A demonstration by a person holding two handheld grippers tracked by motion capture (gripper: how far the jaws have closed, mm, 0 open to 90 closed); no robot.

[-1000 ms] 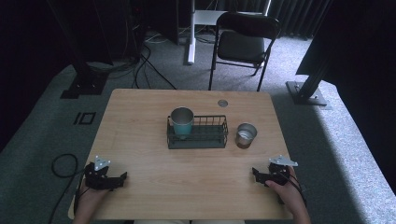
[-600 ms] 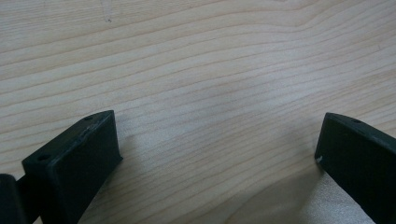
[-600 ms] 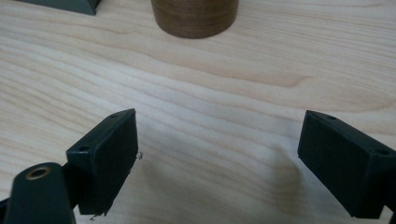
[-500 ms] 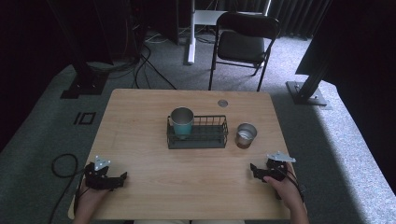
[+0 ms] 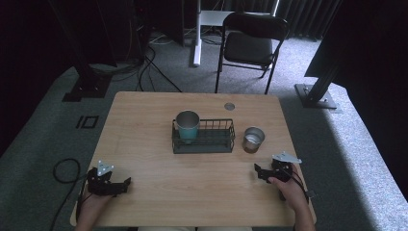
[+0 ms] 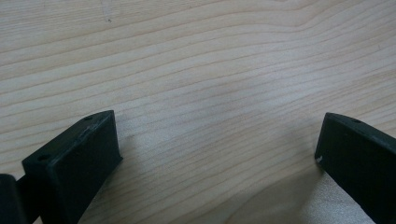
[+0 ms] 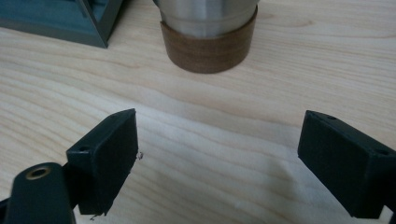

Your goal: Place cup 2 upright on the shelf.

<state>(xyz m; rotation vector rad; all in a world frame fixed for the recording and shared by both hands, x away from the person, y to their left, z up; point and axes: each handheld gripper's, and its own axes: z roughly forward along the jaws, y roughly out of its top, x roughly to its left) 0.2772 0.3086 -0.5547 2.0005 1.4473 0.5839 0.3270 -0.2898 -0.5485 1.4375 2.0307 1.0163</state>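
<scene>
A dark wire basket [image 5: 204,138] stands mid-table with a teal cup [image 5: 187,125] upright in its left end. Right of the basket and apart from it is a steel cup [image 5: 253,139] with a brown base. My right gripper [image 5: 258,172] rests on the table near the front right, open, its jaws aimed toward that cup. In the right gripper view the steel cup [image 7: 208,29] sits just ahead of the open gripper [image 7: 219,135], and the basket's corner [image 7: 70,18] is at upper left. My left gripper [image 5: 126,183] lies at the front left, open [image 6: 217,135] over bare wood.
The wooden table [image 5: 144,120] has a small round grommet [image 5: 229,106] near its far edge. A folding chair [image 5: 250,45] stands behind the table, and cables [image 5: 154,72] run across the floor. A black stand base [image 5: 315,94] sits at the right.
My right gripper has slid a little left and away from the person, nearer the steel cup. The left gripper has stayed put.
</scene>
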